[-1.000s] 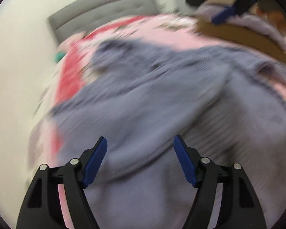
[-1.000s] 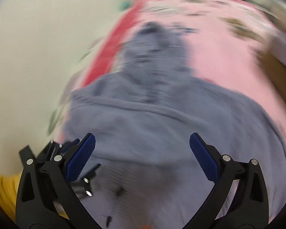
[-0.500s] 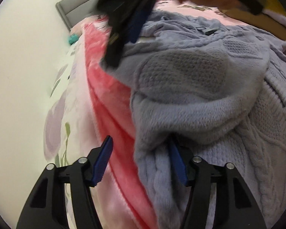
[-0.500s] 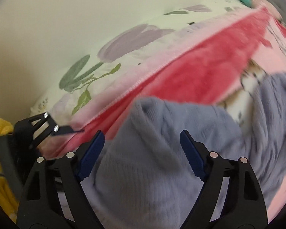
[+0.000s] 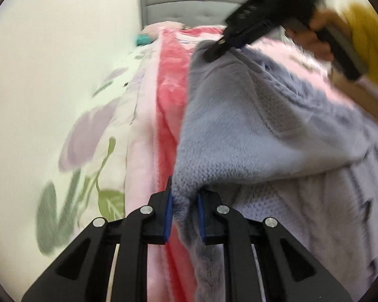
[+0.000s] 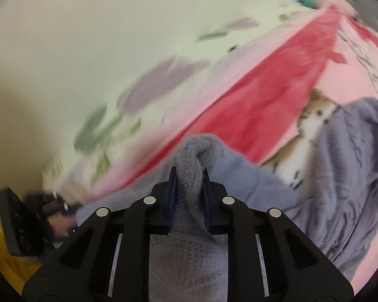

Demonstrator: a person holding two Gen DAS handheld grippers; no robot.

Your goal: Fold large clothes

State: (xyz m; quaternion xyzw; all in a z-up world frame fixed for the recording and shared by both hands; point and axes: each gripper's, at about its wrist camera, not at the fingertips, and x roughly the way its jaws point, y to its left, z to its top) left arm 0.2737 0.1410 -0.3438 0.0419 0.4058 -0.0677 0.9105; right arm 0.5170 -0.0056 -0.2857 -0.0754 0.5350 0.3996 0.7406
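Note:
A lavender-grey knit sweater lies rumpled on a pink and red blanket on a bed. My left gripper is closing, and its blue pads squeeze a bunched edge of the sweater near the blanket's red stripe. My right gripper is also closing, with a thick fold of the sweater pinched between its pads. In the left wrist view the right gripper bites the sweater's far corner, held by a hand with a yellow sleeve.
A cream sheet with purple and green flowers covers the bed's side beyond the blanket. A grey padded headboard stands at the far end, with a small teal object near it. A pale wall lies behind.
Both grippers have gone from wide open to closed on the sweater's edge. Both moved across the garment to its side by the red stripe and rolled.

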